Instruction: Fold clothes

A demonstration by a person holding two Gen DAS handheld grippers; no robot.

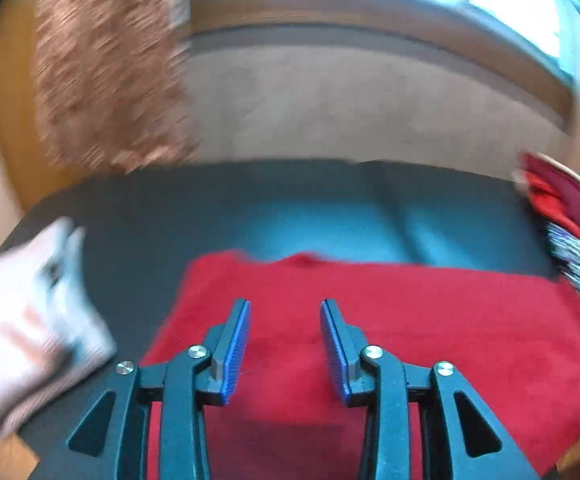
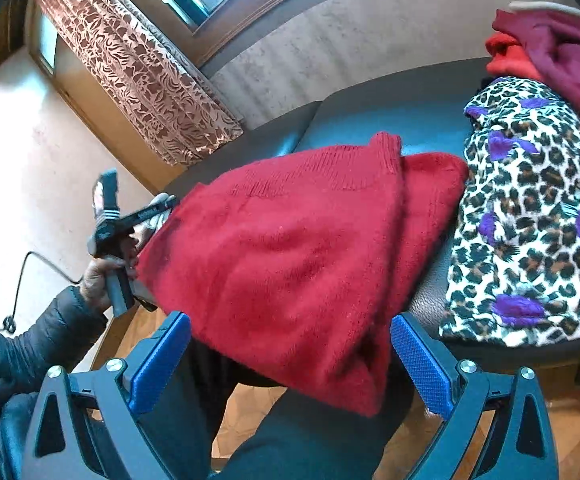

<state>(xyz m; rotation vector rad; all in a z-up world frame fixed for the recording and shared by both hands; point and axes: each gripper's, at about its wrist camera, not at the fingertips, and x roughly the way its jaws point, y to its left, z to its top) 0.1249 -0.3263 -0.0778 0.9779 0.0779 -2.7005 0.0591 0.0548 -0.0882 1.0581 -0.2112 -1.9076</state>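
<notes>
- The dark tabletop (image 1: pixel 290 208) fills the middle of both views, its surface glossy and bluish where the window light falls; a pale wall and a wooden sill run behind it
- A patterned brown curtain (image 2: pixel 138 76) hangs at the far left of the tabletop, badly smeared in the left wrist view
- One red knit sweater (image 2: pixel 290 248) lies folded on the near part of the tabletop, its ribbed band turned up at the far side and its near corner drooping over the table's front edge; the knit is fuzzy and shows a fold running along its right side
- One leopard-print garment with purple blotches (image 2: pixel 530 208) sits just beside the sweater on the right, crowding that side
- Behind it, a maroon garment (image 2: pixel 562 56) and a brighter red one (image 2: pixel 506 56) are heaped together at the far right corner
- One pale folded cloth (image 1: pixel 26 328) rests at the left edge of the tabletop, blurred, well apart from the pile
- A dark padded sleeve (image 2: pixel 50 332) reaches in from the left
- The right gripper (image 2: pixel 290 364) hangs over the sweater's near corner, jaws spread wide, pads clear of the knit
- The left gripper (image 1: pixel 285 348) is above the sweater, jaws apart with nothing pinched between them
</notes>
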